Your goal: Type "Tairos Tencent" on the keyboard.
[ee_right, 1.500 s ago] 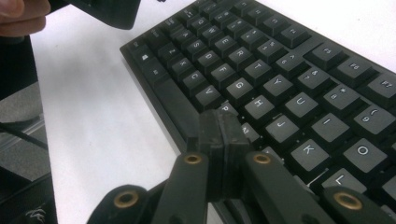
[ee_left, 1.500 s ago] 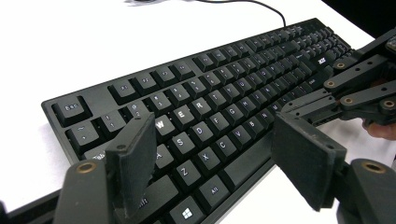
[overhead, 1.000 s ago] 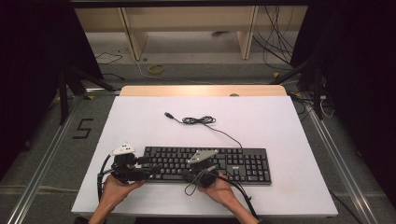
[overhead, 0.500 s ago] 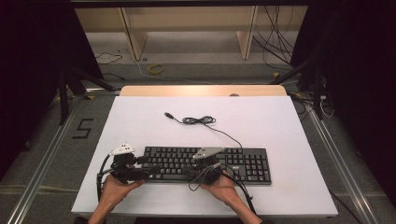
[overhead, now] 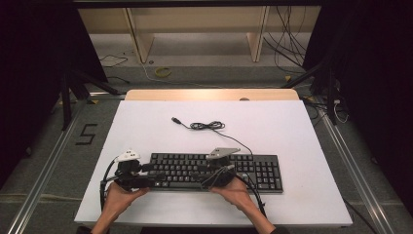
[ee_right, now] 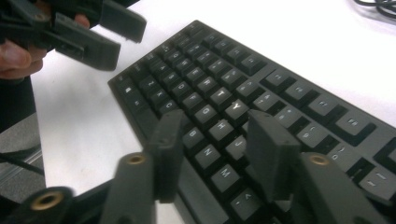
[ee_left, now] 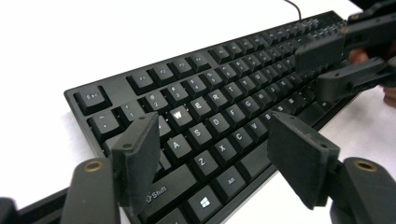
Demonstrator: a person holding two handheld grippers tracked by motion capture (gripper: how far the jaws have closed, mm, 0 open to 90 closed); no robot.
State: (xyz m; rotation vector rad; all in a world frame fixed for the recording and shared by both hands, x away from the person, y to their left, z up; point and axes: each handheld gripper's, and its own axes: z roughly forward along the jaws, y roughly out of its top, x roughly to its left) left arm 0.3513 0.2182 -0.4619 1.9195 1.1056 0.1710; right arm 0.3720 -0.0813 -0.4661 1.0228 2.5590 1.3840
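Right gripper [overhead: 202,174] now further left over the keyboard [overhead: 253,168], jaws parted; left gripper [overhead: 155,175] likewise spread.

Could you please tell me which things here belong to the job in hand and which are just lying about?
In the job:
keyboard
left gripper, jaws open over the left keys
right gripper, jaws open over the middle keys

Lying about:
yellow ring on the floor beyond the table
loose cables on the floor

Black keyboard [overhead: 214,171], white table [overhead: 292,126]
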